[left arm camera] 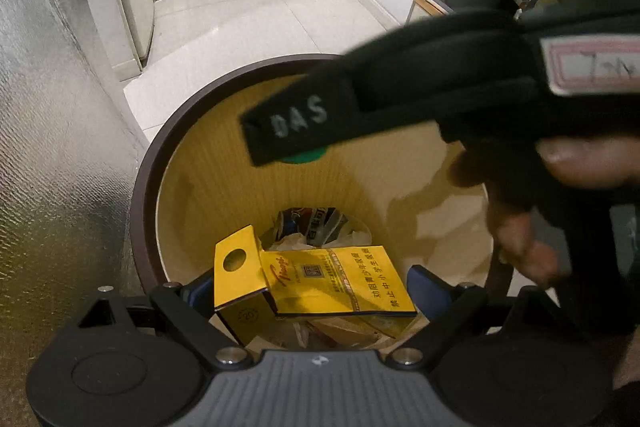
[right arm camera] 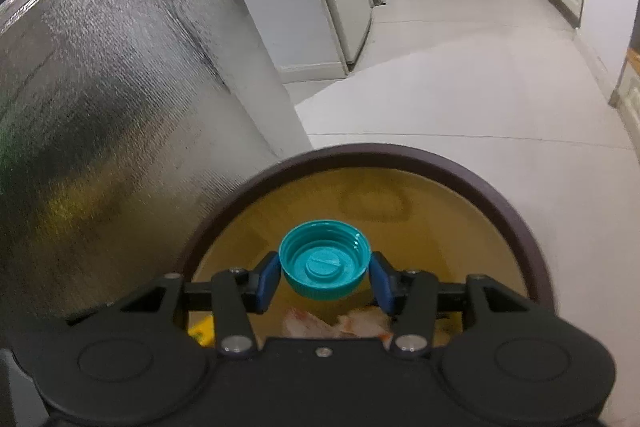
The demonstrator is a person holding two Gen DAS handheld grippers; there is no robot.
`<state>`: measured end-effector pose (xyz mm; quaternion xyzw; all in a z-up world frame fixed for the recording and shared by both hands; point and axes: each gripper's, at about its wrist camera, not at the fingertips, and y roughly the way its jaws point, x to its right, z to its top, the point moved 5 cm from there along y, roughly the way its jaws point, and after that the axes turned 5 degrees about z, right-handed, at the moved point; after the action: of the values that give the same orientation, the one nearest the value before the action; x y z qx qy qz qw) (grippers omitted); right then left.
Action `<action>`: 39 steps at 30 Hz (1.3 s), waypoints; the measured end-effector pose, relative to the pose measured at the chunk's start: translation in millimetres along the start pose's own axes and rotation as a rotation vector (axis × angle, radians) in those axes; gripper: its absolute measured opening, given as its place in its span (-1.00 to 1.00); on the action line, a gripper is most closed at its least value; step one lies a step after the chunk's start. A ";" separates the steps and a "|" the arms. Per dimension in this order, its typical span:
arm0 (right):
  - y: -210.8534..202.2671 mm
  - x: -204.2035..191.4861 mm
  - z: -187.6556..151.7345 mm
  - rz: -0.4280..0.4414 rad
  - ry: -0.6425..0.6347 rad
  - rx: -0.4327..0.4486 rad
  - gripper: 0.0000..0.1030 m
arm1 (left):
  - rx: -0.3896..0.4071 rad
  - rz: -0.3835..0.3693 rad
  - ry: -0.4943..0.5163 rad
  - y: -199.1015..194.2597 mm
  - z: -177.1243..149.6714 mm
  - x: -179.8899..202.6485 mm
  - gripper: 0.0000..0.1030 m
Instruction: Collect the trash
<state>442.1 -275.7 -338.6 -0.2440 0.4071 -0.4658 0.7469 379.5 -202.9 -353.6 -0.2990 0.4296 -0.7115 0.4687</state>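
Yellow cardboard cigarette pack (left arm camera: 320,279), flap open, sits between the spread left gripper (left arm camera: 316,287) fingers over the round brown-rimmed bin (left arm camera: 140,187). Only the right wrist view shows the right gripper (right arm camera: 325,277) pinching a ribbed teal bottle cap (right arm camera: 324,261), lower centre.

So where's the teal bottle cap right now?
In the right wrist view, the teal bottle cap sits between the right tool's blue fingers, held open side up over the mouth of the brown-rimmed bin.
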 end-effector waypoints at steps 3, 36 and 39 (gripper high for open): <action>5.5 -0.7 4.7 0.030 0.023 0.021 0.38 | -0.005 0.000 -0.008 1.9 0.3 -1.6 0.82; -62.8 25.1 -29.1 -0.062 -0.151 -0.071 0.88 | -0.092 -0.050 -0.004 -14.8 -4.4 11.9 1.00; -70.9 15.9 -31.0 -0.052 -0.204 -0.054 1.00 | -0.083 -0.039 -0.006 -22.5 -5.9 10.1 1.00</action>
<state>384.7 -321.1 -308.9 -0.3208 0.3350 -0.4463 0.7653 361.5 -205.9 -336.0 -0.3288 0.4513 -0.7012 0.4433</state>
